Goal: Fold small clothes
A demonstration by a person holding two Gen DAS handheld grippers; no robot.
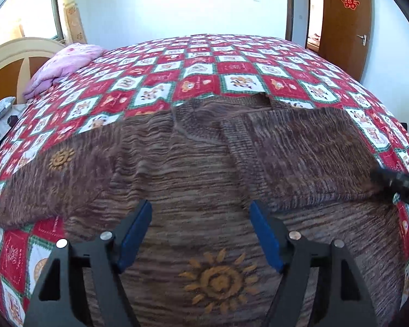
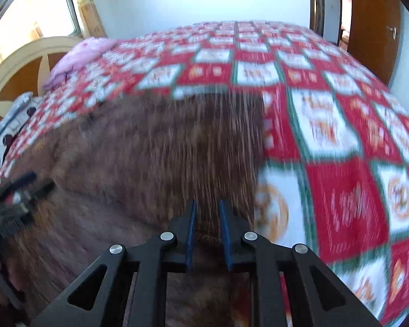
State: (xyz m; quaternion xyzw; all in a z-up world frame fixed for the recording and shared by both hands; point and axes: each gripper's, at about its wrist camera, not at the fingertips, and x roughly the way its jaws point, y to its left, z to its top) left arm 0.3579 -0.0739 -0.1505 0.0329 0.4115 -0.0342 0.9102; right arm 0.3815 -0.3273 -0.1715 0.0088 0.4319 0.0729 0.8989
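Note:
A brown knitted sweater (image 1: 182, 163) with orange sun motifs lies flat on the bed. Its right sleeve (image 1: 308, 147) is folded across the chest. My left gripper (image 1: 200, 209) is open and empty just above the sweater's lower middle. My right gripper (image 2: 207, 211) has its jaws close together around a bit of the sweater's right edge (image 2: 207, 234); that view is blurred by motion. The sweater (image 2: 150, 147) fills the left half of the right wrist view. The right gripper also shows in the left wrist view (image 1: 398, 185) at the sleeve's right end.
The bed has a red, white and green checked cover (image 1: 204, 65). A pink folded quilt (image 1: 65, 65) lies at its far left by the headboard (image 1: 11, 60). A brown door (image 1: 346, 19) stands at the far right. The left gripper appears at the left edge of the right wrist view (image 2: 16, 196).

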